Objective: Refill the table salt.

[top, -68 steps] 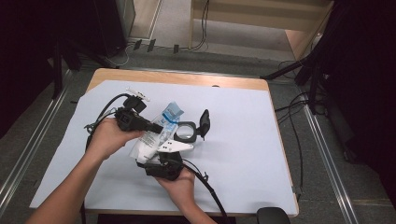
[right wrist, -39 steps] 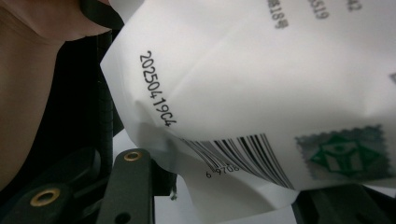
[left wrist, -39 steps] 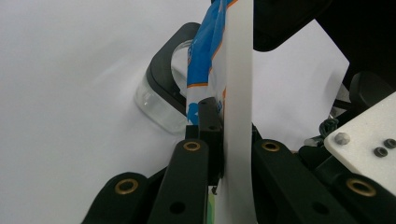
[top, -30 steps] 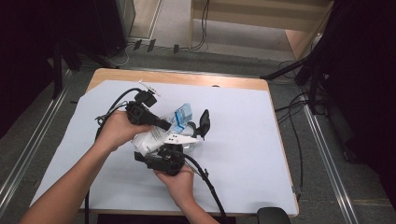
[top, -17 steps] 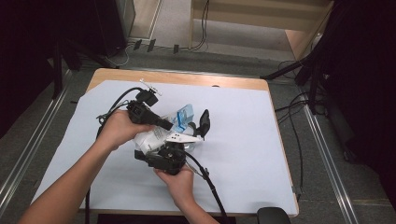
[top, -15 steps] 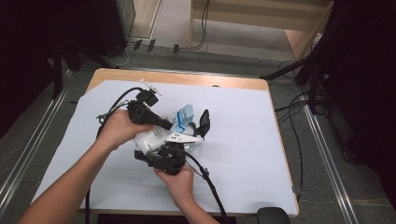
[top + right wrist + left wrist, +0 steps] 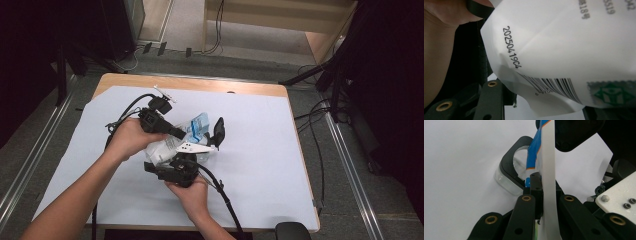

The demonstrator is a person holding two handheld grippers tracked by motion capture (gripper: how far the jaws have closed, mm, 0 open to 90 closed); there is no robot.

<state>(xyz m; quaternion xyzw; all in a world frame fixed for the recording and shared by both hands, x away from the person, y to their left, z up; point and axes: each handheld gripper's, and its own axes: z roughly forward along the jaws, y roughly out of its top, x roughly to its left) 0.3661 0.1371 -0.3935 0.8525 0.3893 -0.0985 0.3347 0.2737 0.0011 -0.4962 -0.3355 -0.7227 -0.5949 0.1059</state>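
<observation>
High view shows a white-covered surface [image 7: 260,150] above grey floor. Left gripper [image 7: 180,134] clamps the white pouch's [image 7: 165,148] edge; right gripper [image 7: 172,162] grips its lower body, pouch held between them.

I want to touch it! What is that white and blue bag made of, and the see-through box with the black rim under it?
The bag looks like thin, smooth plastic film: it creases sharply and carries a printed barcode. It might be coated paper. The box seems clear hard plastic with a matte black plastic rim; the table shows through its wall.
</observation>
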